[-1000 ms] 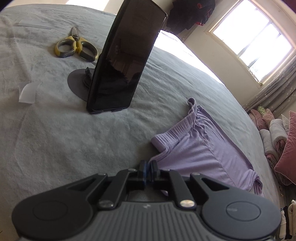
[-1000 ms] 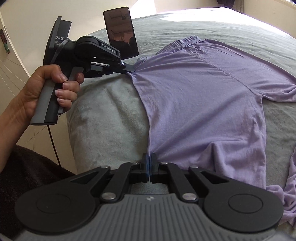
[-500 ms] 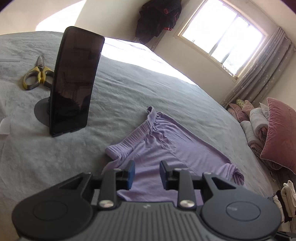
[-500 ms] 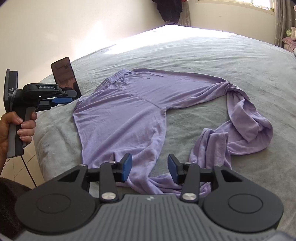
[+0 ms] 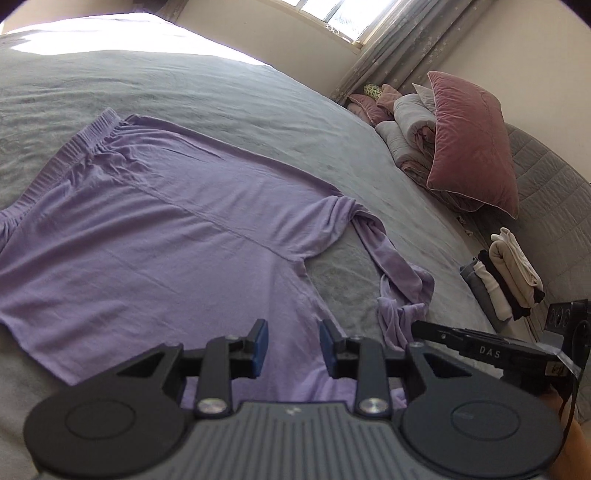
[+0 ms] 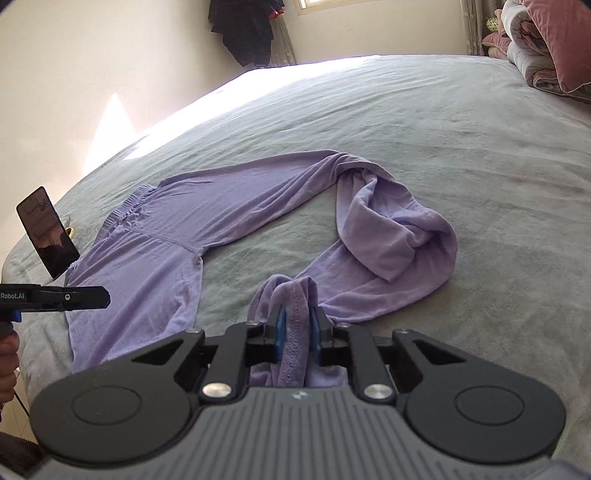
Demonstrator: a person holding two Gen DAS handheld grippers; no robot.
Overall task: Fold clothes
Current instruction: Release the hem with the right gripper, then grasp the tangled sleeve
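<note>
place: home bedroom | signs: wide grey bed [image 5: 258, 96], pink pillow [image 5: 469, 140], rolled quilts [image 5: 410, 125], curtained window [image 5: 373, 33]

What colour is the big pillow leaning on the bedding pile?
Dusty pink with pale piping, the pillow shows best in the left wrist view.

Big bed [image 6: 424, 122] with a grey-green cover takes up most of the room. A dark phone [image 6: 48, 238] stands propped up near its edge. There's a pink velvet pillow [image 5: 471, 142] leaning on rolled blankets [image 5: 410, 133], a stack of folded clothes [image 5: 506, 275] nearby, and dark clothing [image 6: 247, 29] hanging by the wall.
</note>
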